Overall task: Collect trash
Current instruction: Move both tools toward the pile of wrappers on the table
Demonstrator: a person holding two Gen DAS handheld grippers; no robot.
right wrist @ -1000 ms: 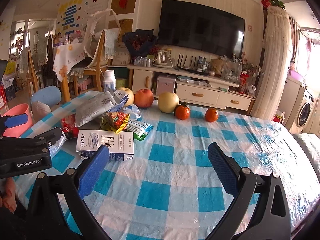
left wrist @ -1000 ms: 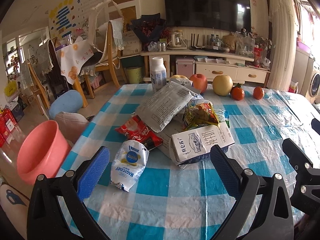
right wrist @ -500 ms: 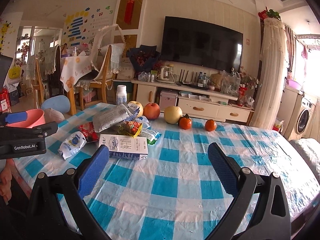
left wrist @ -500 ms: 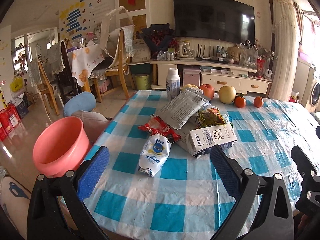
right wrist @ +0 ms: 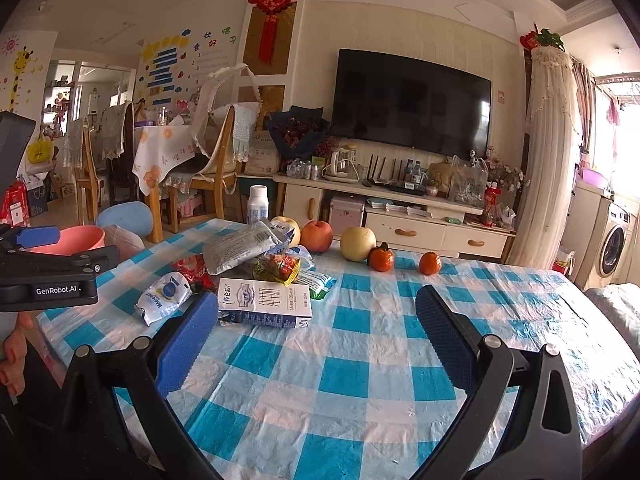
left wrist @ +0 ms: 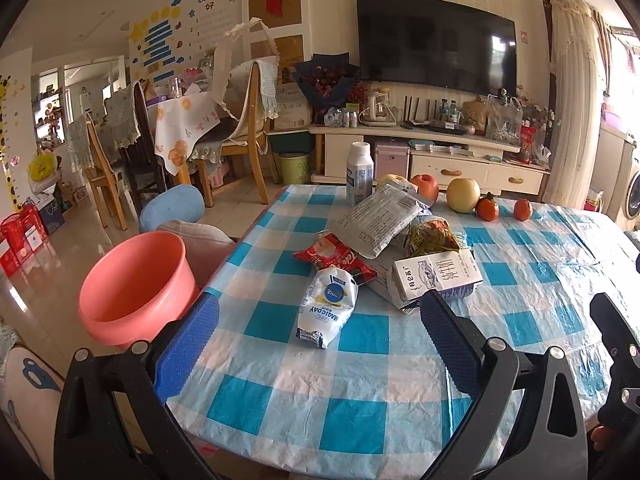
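Trash lies in a heap on the blue-checked tablecloth (left wrist: 360, 364): a white snack bag (left wrist: 329, 307), a red wrapper (left wrist: 334, 258), a large grey packet (left wrist: 378, 219), a yellow-red wrapper (left wrist: 432, 236) and a flattened milk carton (left wrist: 436, 276). The right wrist view shows the same carton (right wrist: 265, 302) and white snack bag (right wrist: 162, 298). My left gripper (left wrist: 320, 344) hangs open over the table's near edge, short of the white bag. My right gripper (right wrist: 312, 340) is open, empty, to the right of the carton. A pink bucket (left wrist: 136, 284) stands left of the table.
A white bottle (left wrist: 360, 174), two apples, a pear (left wrist: 463, 195) and two small orange fruits (left wrist: 522, 209) line the table's far side. Chairs, a blue stool (left wrist: 172, 208) and a TV cabinet stand beyond. A hand (right wrist: 14, 354) holds the left gripper's handle.
Both grippers have pulled back and upward from the heap, so more of the table and room shows. Both stayed open and nothing on the table moved.
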